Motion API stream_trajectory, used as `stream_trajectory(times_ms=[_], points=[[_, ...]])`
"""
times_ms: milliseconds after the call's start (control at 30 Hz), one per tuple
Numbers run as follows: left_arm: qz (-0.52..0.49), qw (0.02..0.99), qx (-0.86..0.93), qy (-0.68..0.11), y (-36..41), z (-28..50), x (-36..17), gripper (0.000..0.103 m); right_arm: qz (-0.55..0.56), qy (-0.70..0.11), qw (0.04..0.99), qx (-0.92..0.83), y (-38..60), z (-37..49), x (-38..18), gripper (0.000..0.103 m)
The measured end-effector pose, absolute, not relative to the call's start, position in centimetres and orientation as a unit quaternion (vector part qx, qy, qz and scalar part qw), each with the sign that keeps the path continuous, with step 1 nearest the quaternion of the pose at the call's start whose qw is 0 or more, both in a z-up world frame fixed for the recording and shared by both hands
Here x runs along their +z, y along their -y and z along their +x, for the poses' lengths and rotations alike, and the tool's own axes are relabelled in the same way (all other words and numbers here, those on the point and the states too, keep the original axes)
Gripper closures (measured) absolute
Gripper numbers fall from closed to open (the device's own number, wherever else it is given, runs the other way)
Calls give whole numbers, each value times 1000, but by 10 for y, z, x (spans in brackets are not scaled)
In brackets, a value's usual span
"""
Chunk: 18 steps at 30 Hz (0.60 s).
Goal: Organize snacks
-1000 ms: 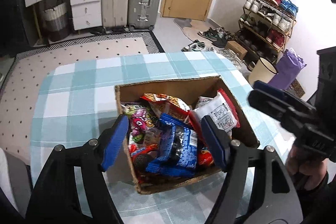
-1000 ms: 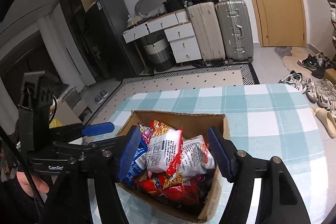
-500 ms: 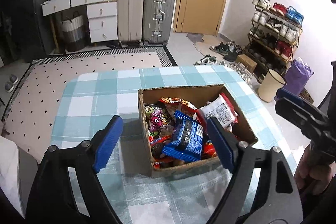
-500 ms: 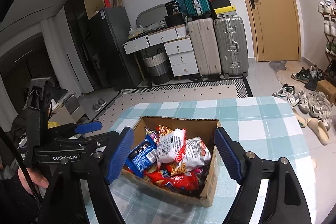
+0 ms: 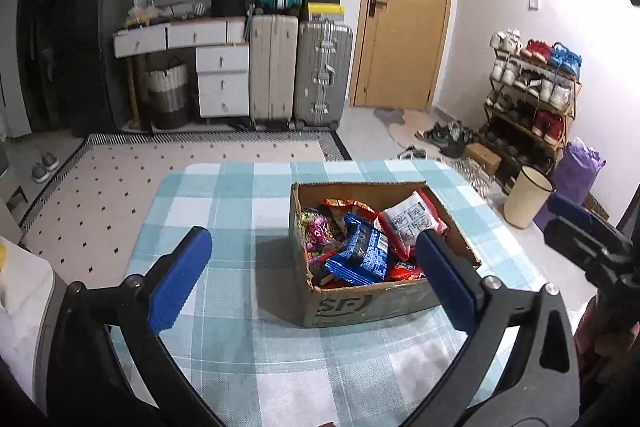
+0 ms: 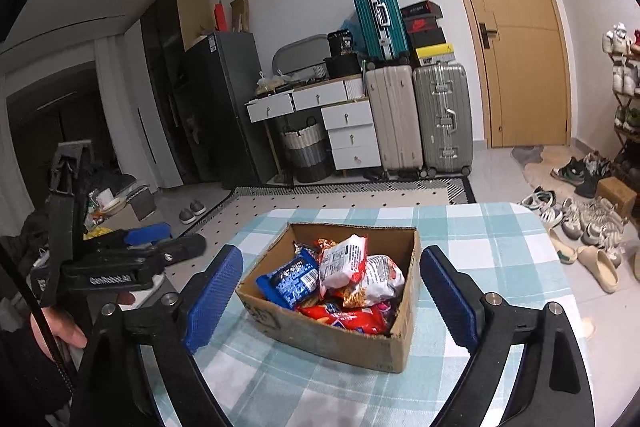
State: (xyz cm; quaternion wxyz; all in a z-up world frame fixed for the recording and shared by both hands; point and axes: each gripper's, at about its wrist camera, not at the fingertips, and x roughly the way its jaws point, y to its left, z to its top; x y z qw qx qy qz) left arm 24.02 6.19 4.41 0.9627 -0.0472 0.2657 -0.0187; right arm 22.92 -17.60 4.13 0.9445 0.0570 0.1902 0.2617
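Both tongs had drawn back from the box (image 5: 384,301) since a second earlier, when their pads hung over the snacks; now the box sat farther ahead of me and smaller in both views. My left tongs (image 5: 316,275) were spreading to their widest with nothing between them, and my right tongs (image 6: 332,293) were spreading too, also with nothing held. I took that to mean the snacks (image 6: 340,281) were all packed and the job was about done, or that I was making room for another reach. The box stood right of the middle of the tablecloth (image 5: 224,203), nearer its right edge than its left, packets heaped inside it to about the rim. Bare cloth lay to the left of the box and along the near edge, so I had free room to move there.
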Motion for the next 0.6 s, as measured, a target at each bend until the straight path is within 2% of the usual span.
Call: stream_trajectory(times_ms=[167,267,600], points=[[-41,974,-3,-224,-63,209,45,1,40,-176,950,253,179,208,35,10],[-46,977,2,-207,-65,193,43,1,39,-164,955,244,183,193,29,3],[-30,982,23,-183,-63,159,23,1,41,-143,960,236,197,165,10,1]])
